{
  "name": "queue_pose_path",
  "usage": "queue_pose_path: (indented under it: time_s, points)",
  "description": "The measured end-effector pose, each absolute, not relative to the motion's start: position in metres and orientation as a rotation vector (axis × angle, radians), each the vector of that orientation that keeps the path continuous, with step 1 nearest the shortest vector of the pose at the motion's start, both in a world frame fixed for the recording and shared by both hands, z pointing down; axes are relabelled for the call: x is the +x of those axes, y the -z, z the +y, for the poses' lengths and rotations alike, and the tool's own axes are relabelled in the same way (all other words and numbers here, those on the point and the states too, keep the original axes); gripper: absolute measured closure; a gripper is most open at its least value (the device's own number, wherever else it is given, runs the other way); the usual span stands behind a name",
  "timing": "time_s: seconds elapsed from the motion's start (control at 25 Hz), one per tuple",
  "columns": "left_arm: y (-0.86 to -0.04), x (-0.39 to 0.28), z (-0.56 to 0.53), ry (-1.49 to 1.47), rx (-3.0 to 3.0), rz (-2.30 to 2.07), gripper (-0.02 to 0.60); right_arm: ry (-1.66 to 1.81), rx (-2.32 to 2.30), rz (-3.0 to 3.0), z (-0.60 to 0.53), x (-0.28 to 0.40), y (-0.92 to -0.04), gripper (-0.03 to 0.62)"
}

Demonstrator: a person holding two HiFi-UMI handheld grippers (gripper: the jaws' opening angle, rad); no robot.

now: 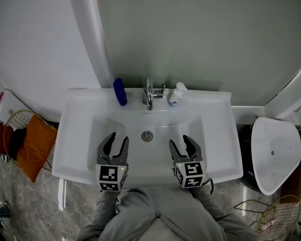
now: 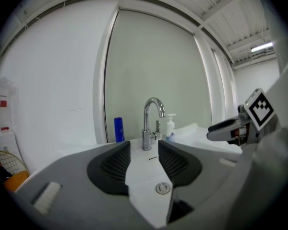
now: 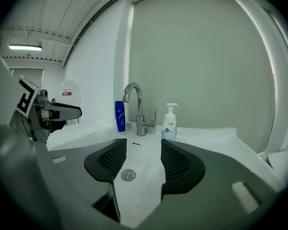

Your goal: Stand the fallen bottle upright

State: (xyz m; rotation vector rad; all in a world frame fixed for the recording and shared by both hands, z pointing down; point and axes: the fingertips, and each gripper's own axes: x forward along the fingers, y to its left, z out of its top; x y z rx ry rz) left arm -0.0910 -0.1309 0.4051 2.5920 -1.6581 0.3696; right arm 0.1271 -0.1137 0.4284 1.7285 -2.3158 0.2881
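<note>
Head view | blue bottle (image 1: 120, 91) standing upright | left of faucet (image 1: 149, 93)

The head camera looks steeply down on the sink (image 1: 215, 134) from above its 6 o'clock edge, while cameras on the left gripper (image 1: 119, 136) and right gripper (image 1: 179, 139) sit low and close over it, facing 12 o'clock, all three sharing the tap (image 1: 149, 94) and drain (image 1: 147, 135).

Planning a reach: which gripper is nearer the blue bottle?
Left. Left gripper hovers straight in front of the bottle; right gripper is off to its right, past the faucet.
</note>
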Motion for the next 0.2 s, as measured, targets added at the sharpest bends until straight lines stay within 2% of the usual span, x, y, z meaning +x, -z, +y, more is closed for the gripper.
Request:
queue_pose_path:
  time_s: [0.2]
  points:
    - [-0.4093, -0.0919, -0.1326, -0.383, 2.591, -1.644, 0.388, -0.293, 1.726, -2.311, -0.1154, 0.1249, -0.4308, 0.368]
